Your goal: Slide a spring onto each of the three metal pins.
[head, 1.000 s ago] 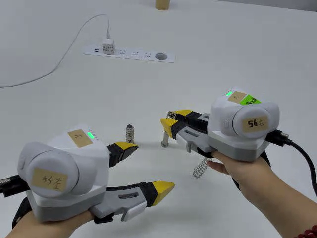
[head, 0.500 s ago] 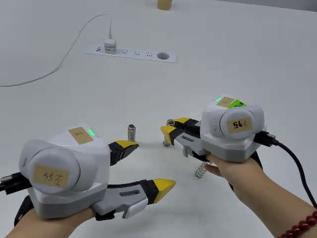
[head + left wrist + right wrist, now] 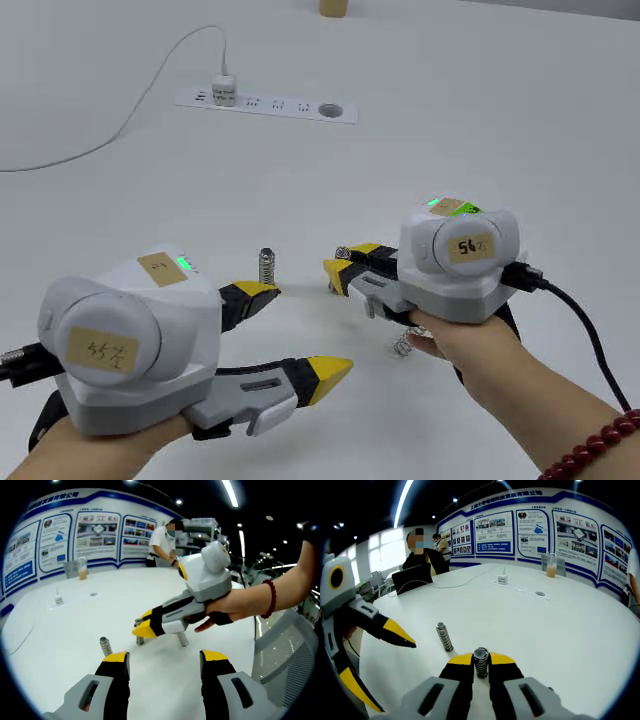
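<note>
Now the right gripper [image 3: 480, 659] pinches a spring [image 3: 480, 666] upright between its jaws, low over the table [image 3: 470, 120], I think to keep it straight for sliding, while the left gripper [image 3: 308, 328] hovers with jaws spread near the pin [image 3: 266, 266] that already carries a spring.

White worktop [image 3: 470, 110] carries a white power strip [image 3: 270, 104] lying flat near its far side; a white charger [image 3: 224, 92] sits plugged into its left end, its pale cable [image 3: 137, 103] curving off left. A tan cup [image 3: 333, 7] stands beyond the strip, and posters [image 3: 535, 530] line the wall
</note>
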Motion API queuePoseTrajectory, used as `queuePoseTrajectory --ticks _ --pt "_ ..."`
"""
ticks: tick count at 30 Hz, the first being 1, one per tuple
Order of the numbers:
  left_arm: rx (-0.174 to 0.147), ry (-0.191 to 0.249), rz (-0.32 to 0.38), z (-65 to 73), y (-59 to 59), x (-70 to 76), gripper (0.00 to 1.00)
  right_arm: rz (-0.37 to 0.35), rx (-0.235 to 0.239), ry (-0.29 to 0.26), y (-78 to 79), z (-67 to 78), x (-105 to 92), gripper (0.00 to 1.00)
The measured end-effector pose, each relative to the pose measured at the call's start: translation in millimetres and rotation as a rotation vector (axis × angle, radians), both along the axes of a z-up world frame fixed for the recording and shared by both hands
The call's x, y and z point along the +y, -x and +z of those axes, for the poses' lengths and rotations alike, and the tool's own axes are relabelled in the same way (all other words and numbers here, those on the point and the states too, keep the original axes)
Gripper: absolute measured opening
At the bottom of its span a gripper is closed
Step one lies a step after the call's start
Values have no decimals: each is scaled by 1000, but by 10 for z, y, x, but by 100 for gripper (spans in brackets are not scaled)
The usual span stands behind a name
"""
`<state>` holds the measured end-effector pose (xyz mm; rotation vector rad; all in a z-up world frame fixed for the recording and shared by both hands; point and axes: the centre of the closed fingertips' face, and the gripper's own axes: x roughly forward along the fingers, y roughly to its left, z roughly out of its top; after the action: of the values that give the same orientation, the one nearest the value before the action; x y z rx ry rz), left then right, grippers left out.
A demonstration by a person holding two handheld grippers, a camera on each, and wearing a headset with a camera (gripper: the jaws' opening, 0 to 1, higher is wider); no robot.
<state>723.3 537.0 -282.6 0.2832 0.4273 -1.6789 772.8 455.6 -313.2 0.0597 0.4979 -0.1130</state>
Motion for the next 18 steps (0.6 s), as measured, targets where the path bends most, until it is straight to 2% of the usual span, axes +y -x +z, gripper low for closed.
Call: queuePoseTrajectory --ticks 4,11,13,15,18 --pt "-3 -3 -1 -12 3 2 58 -2 18 9 16 -42 4 12" --pt "-5 -2 -1 -11 2 2 57 -13 19 4 26 -52 1 12" --pt "-7 -3 -2 -11 0 4 57 -14 25 3 35 -66 0 15" --pt "-10 -2 -1 -8 -3 4 57 -22 14 -27 43 -31 14 19" --pt "-15 -4 2 -8 -15 6 57 -30 -2 -34 63 50 -6 20"
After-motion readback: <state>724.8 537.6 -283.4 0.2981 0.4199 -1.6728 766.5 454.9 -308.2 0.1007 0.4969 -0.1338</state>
